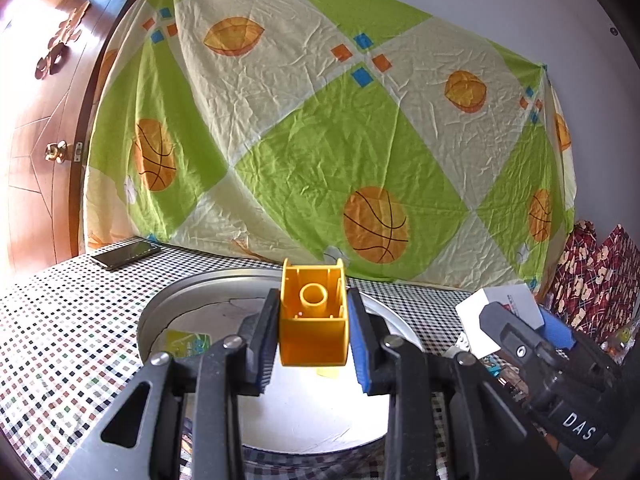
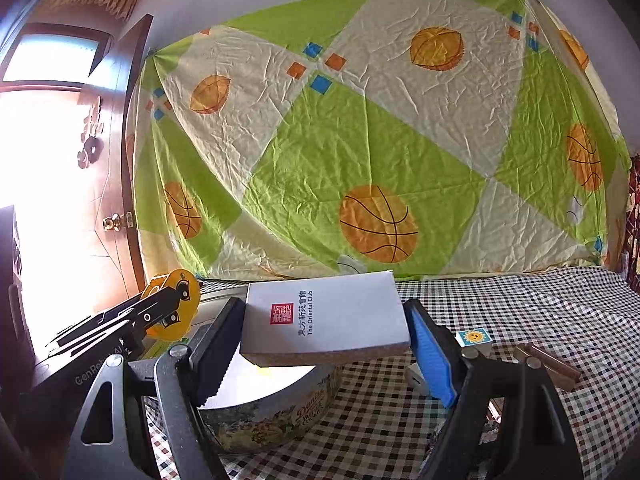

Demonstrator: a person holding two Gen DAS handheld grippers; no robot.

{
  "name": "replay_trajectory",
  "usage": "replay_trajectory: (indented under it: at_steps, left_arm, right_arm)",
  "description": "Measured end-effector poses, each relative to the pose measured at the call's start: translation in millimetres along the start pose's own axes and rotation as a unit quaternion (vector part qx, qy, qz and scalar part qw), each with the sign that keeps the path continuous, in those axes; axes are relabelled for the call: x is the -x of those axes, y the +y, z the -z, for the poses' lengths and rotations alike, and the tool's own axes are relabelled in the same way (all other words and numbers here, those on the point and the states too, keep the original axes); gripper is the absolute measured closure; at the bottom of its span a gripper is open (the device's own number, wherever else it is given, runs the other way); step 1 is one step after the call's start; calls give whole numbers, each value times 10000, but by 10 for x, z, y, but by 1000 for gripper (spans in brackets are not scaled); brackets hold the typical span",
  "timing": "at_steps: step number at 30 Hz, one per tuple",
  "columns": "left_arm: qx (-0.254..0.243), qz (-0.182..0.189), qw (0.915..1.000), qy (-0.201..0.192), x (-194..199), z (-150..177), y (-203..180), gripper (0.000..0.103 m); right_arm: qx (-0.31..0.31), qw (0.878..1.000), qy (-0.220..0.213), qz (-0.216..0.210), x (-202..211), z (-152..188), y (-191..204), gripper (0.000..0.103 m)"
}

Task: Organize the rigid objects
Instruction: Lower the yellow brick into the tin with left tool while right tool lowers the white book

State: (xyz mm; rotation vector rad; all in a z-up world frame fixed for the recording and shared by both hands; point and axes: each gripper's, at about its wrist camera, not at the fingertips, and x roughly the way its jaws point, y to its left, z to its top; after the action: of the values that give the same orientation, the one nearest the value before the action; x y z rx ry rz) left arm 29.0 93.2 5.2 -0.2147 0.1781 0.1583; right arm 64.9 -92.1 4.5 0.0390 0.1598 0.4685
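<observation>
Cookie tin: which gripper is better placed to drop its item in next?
Left. The left gripper holds the yellow block directly over the open cookie tin. The right gripper holds the white box over the tin's right edge, partly outside the rim.

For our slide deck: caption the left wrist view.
Left gripper holds a yellow block above the round tin.

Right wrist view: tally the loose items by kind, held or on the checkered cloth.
White notepad, held in the right tongs: 1
Yellow toy block, held in the left tongs: 1
Cookie tin: 1
Sun-print tile: 1
Brown wooden blocks: 2
Total: 6
</observation>
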Motion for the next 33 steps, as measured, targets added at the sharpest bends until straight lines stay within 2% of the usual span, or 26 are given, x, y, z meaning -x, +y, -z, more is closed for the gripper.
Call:
replay_trajectory:
  at_steps: [23, 33]
  left_arm:
    - [108, -447, 9989, 52, -58, -34, 372, 72]
    - [64, -511, 9986, 89, -68, -61, 449, 73]
  right_arm:
    - [150, 9996, 79, -234, -139, -4, 269, 22]
    - [220, 9991, 112, -355, -179, 5, 384, 22]
